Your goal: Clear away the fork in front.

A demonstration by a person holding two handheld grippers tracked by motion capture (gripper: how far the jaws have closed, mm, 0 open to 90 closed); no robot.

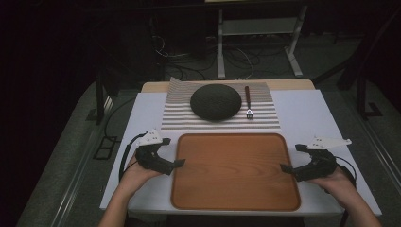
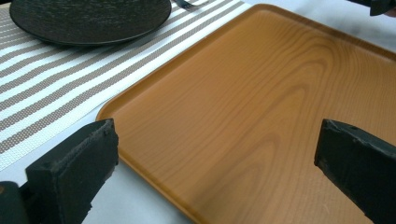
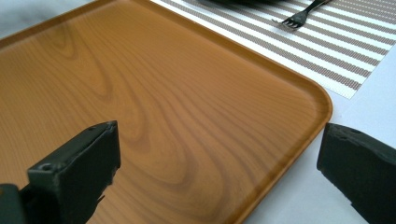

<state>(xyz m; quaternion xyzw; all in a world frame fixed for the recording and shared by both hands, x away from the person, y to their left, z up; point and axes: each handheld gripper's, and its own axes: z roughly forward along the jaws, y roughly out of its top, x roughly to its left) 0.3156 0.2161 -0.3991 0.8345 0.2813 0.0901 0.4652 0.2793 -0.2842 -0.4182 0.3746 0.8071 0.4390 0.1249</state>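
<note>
On the desk, wooden tray (image 1: pixel 235 170) lay flat between both grippers, long axis left-right. Left gripper (image 1: pixel 176 152) sat at its left edge, right gripper (image 1: pixel 292 158) at its right edge; both wide open, holding nothing, equally near. Plate (image 1: pixel 215 101) and fork (image 1: pixel 248 101) lay beyond.

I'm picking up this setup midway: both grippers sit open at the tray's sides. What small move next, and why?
Probably ease the left gripper and right gripper inward onto the wooden tray edges: both stand open beside it, holding nothing, and the tray is bare.
</note>
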